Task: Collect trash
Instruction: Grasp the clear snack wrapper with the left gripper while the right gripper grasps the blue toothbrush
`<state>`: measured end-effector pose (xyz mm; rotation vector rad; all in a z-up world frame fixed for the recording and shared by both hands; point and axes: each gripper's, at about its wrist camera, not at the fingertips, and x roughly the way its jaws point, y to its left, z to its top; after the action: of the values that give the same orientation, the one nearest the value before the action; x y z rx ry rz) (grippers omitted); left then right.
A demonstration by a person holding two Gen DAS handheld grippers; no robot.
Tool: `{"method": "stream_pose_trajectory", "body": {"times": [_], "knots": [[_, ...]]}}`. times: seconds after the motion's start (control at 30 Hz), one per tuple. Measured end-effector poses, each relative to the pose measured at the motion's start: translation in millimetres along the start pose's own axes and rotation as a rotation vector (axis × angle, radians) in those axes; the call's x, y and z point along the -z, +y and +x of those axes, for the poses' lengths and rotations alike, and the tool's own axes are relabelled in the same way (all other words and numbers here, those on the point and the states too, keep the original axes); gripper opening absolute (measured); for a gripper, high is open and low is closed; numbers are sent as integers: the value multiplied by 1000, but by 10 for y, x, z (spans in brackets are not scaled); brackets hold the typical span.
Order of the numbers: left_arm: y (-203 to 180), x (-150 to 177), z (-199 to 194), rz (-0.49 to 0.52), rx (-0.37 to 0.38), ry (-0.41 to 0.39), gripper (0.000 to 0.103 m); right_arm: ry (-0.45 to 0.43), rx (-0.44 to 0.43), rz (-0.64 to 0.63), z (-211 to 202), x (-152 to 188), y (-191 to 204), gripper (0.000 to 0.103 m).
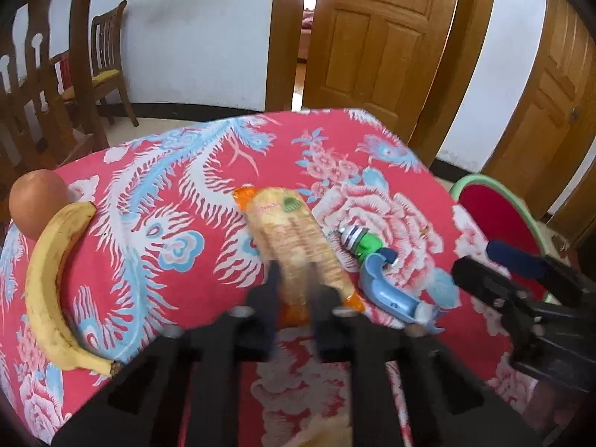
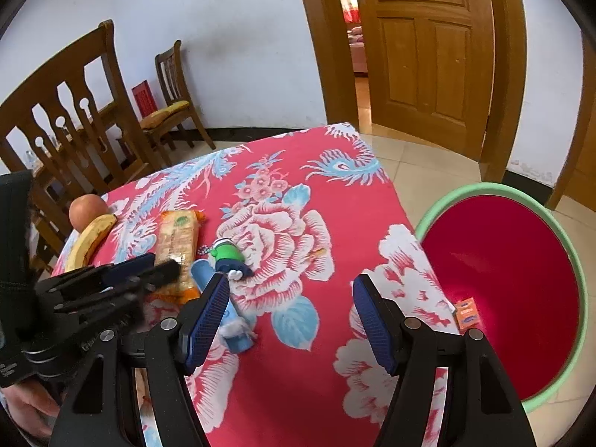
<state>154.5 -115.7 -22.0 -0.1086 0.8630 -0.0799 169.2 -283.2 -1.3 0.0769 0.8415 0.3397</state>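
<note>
On tablecloth (image 1: 193,186) | left tongs (image 1: 294,279) grip cracker packet (image 1: 294,234), label unreadable | right tongs (image 2: 290,298) wide

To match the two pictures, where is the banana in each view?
Left wrist view: the banana curves down the left side, just below the apple.
Right wrist view: the banana lies mid-left, small, beside the same apple.
Shared landmark: the cracker packet, right of the banana in both.
</note>
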Motion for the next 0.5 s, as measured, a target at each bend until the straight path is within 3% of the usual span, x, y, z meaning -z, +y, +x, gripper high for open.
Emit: {"method": "stream_pose_trajectory", "body": {"times": [0.23,0.33,0.37,0.4,0.47,0.5], "knots": [[80,9,-152,-9,23,-24,0,7,-27,-9,-16,31,57,70],[82,30,-108,-1,-20,-9,1,37,-31,-37,31,87,136,70],[77,40,-95,0,-35,-6,12,42,-32,-45,38,103,154,70],[76,50,-87,-5,-38,-5,37,53,-35,-58,53,123,179,70],[46,66,-72,-6,-6,-9,67,66,-40,-79,66,155,210,70],[4,73,-68,7,0,-17,70,66,-42,-89,64,173,222,70]]}}
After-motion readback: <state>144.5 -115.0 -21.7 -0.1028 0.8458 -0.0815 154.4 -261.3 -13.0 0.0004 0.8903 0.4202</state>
